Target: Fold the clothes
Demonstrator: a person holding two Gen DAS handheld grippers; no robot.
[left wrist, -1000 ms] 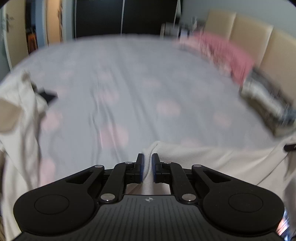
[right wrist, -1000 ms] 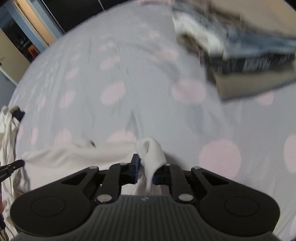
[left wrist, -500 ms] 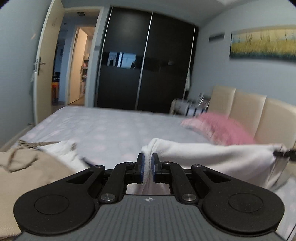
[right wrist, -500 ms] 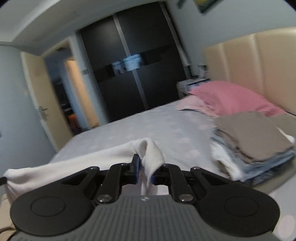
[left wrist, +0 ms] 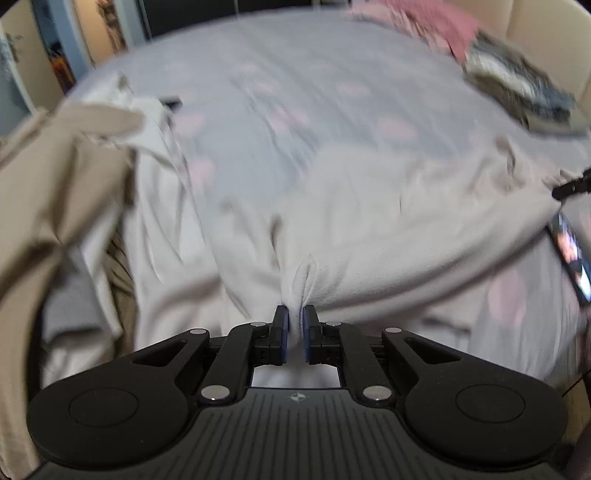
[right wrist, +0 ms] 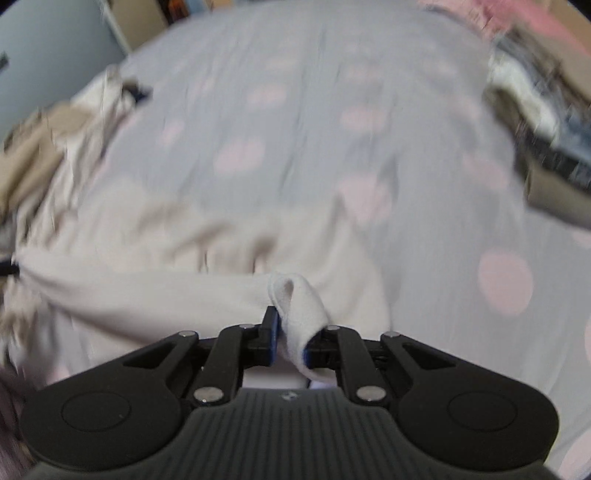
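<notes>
A cream-white garment [left wrist: 388, 218] is stretched out over the grey bed sheet with pink dots [left wrist: 280, 96]. My left gripper [left wrist: 294, 314] is shut on a bunched edge of it. My right gripper [right wrist: 291, 321] is shut on the opposite edge, where a fold of the white garment [right wrist: 207, 280] loops over the fingers. In the left wrist view the tip of the right gripper [left wrist: 570, 186] shows at the right edge, at the cloth's far corner. Both views are blurred by motion and look down at the bed.
A heap of unfolded beige and white clothes [left wrist: 62, 177] lies on the left of the bed [right wrist: 295, 110]. A stack of folded clothes [right wrist: 546, 136] sits at the right near pink pillows [left wrist: 432, 18]. A phone with a lit screen [left wrist: 570, 254] lies at the right.
Half a second ago both grippers held the garment up with the room and wardrobe in view; now both have tipped down and the cloth is spread low over the sheet.
</notes>
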